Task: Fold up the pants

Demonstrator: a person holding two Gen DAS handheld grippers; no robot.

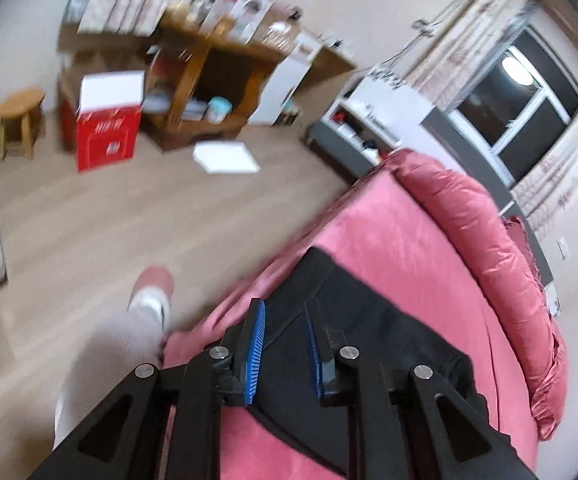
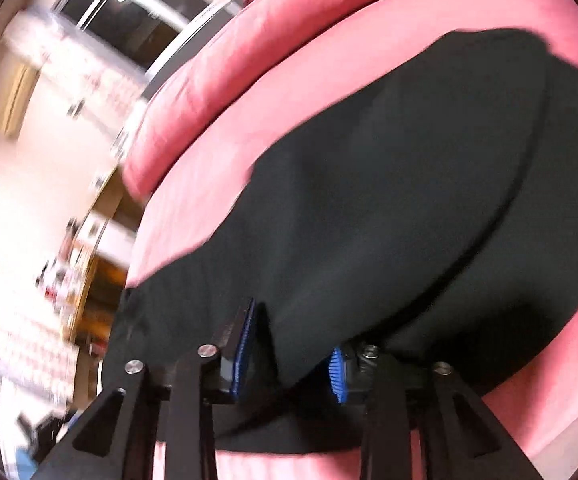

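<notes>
Black pants (image 1: 373,344) lie on a pink bed (image 1: 389,236). In the left wrist view my left gripper (image 1: 285,354) hovers over the near end of the pants, its blue pads (image 1: 258,344) apart with nothing between them. In the right wrist view the pants (image 2: 389,200) fill the middle, spread over the pink bed (image 2: 249,136). My right gripper (image 2: 289,356) has its jaws apart, and a fold of the black cloth hangs over and between the blue pads (image 2: 243,356). Both views are blurred by motion.
A rolled pink quilt (image 1: 489,248) lies along the far side of the bed. The person's leg and pink slipper (image 1: 153,292) stand on the wood floor left of the bed. A red box (image 1: 105,136), a stool (image 1: 19,120) and a wooden desk (image 1: 209,80) stand beyond.
</notes>
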